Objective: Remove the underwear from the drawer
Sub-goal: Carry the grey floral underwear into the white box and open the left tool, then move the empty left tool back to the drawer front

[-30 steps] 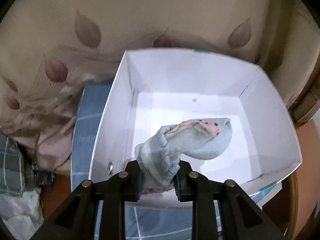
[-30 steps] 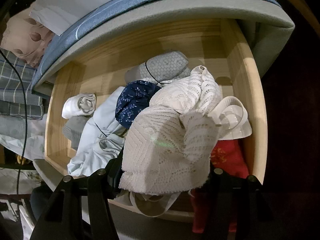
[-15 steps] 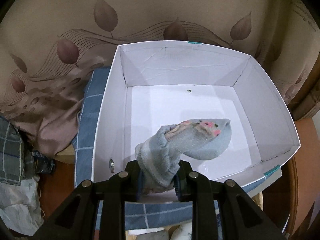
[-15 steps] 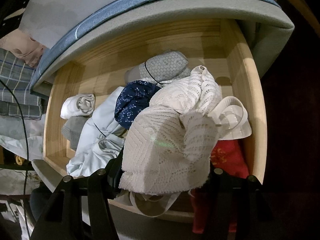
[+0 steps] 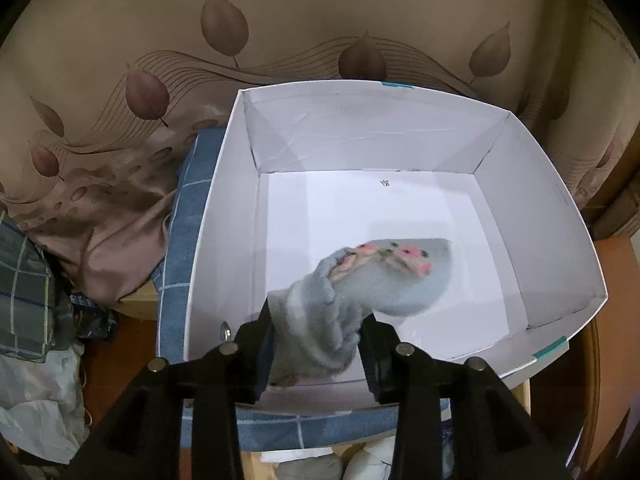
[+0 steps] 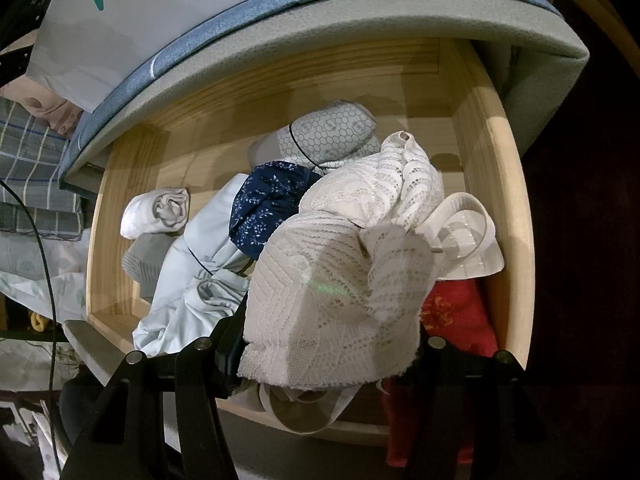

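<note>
While the left hand-held gripper [image 5: 316,344] hangs over the open white cardboard box [image 5: 552,208], the pale blue-grey knitted garment with pink flower print [image 5: 360,292] sits between its two black fingers; the jaws have just been opening, and the cloth, blurred, bulges loosely in the gap rather than being pinched flat, so it looks released. Its printed end reaches forward over the white box floor, which carries nothing else. The box has straight upright walls, teal tape at two corners, and rests on a blue checked cushion [image 5: 188,216], with a beige leaf-patterned curtain [image 5: 160,60] behind.

The right hand-held gripper [image 6: 328,344] is clenched on the cream-white lace underwear [image 6: 332,276], whose bunched body fills the space between its fingers, directly above the light wooden drawer [image 6: 508,216]. The lace shows chevron and openwork patterns, with a broad white elastic band [image 6: 468,236] looping off to its right. Beneath and behind it in the drawer lie a navy floral piece [image 6: 268,204], a grey honeycomb-print roll [image 6: 332,132], pale blue cloth [image 6: 192,280], a rolled white piece [image 6: 156,212] and a red item [image 6: 456,316]. Bare wood shows along the drawer's back and left side.
</note>
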Available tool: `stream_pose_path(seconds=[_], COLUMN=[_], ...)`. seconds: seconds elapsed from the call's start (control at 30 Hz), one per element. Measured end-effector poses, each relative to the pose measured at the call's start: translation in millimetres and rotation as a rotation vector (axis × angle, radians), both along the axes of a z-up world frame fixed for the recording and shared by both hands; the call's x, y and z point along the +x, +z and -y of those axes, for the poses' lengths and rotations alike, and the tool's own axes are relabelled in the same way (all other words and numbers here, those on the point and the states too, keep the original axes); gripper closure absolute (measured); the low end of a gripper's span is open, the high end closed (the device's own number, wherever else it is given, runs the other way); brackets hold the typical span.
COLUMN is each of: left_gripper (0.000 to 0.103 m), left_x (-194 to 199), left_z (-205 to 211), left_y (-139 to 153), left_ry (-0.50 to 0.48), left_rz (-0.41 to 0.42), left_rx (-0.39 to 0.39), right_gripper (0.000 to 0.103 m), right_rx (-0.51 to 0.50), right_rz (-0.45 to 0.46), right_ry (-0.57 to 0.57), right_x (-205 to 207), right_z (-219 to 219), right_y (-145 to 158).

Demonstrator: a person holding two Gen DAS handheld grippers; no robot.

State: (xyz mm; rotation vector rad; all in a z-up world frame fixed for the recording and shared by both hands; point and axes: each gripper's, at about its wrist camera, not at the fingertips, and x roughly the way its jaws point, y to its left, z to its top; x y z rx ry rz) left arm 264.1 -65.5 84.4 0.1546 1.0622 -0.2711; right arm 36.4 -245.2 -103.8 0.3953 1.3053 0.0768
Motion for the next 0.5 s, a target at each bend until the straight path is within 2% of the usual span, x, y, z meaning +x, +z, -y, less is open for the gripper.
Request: stream_pose_path(seconds=[0.1,0.3,0.5], left_gripper=[0.059,0.058,0.058], left_x=[2.7,-6.3,-22.2], left_z=[0.9,-2.4,-11.0], left_y=[0.5,16.1,36.4], left_ry=[0.003,-0.01,-0.035], left_rz=[-0.012,0.009,0.03], left_rx=[0.001,-0.034,-0.019], right_gripper=[0.048,0.048,0.048], right_rx=[0.004,0.001,-0.011], right_rz=[0.001,-0.001,-0.006], right_ry=[-0.001,0.0,0.001], right_x=[0.1,0.1,1.1], right_z=[0.9,1.6,1.3], right_y=[-0.4,-1.4,-1.6])
